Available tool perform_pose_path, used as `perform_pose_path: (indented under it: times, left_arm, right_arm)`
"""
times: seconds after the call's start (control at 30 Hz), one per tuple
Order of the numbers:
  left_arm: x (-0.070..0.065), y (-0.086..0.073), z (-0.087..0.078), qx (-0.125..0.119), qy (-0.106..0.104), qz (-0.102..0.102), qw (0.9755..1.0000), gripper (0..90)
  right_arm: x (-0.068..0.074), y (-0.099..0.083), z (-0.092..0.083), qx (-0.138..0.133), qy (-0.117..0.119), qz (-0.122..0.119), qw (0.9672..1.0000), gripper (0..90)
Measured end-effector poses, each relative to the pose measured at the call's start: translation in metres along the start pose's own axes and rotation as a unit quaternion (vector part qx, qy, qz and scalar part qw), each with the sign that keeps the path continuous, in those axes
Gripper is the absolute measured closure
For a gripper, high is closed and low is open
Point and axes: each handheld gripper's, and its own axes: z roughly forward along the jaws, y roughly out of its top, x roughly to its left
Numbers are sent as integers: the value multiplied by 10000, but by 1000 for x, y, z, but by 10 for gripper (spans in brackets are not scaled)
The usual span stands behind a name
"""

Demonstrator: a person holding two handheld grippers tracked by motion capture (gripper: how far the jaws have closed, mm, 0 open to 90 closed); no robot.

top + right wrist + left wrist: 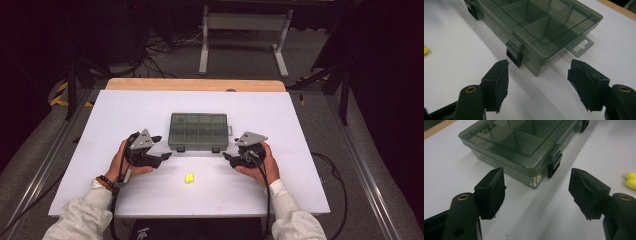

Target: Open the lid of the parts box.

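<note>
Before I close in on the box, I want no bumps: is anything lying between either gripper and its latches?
Nothing visible. Bare table separates the left gripper and right gripper from the box; the yellow pieces lie nearer the person.

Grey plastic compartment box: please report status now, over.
Left gripper and right gripper open, empty, flanking grey translucent plastic compartment box. Lid down, both latches closed. Small yellow pieces nearby, not obstructing.

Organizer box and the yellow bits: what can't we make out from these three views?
- Box contents: lid shut and tinted in every view; high view too small.
- Lid lettering: left gripper view, blurred.
- Yellow pieces: cut by the frame edge in both gripper views; tiny in high view, so what they are is unclear.
- Far side of box: hidden by its body.
</note>
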Motion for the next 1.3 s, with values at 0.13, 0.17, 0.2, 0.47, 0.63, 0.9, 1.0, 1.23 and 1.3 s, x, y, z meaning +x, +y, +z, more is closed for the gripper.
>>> perform_pose_path:
  times: [0.13, 0.17, 0.2, 0.47, 0.63, 0.9, 1.0, 1.23, 1.3]
  left_arm:
    - [9, 4, 12, 171, -151, -41, 9997, 338]
    - [10, 5, 14, 204, -142, -18, 9997, 339]
    - [10, 6, 16, 225, -156, -12, 9996, 345]
    - [14, 7, 27, 401, -106, 4, 9991, 437]
    - [14, 7, 30, 490, -115, 14, 9987, 461]
    - [14, 7, 30, 520, -101, 60, 9986, 481]
    - [13, 7, 30, 535, -101, 66, 9985, 483]
    - [14, 7, 30, 530, -125, 57, 9985, 492]
    - [14, 7, 30, 535, -128, 77, 9985, 493]
  right_arm:
    - [-5, 6, 8, 46, 130, 120, 9998, 355]
    - [-6, 7, 10, 49, 97, 132, 9999, 359]
    - [-8, 8, 11, 28, 146, 200, 9997, 377]
    - [-7, 7, 20, 174, 227, 290, 9992, 433]
    - [-7, 5, 22, 189, 219, 327, 9990, 440]
    - [-9, 4, 20, 90, 321, 441, 9985, 456]
    - [-9, 4, 20, 113, 320, 445, 9984, 456]
    - [-10, 3, 22, 92, 305, 525, 9981, 466]
    - [-10, 3, 22, 92, 313, 551, 9979, 469]
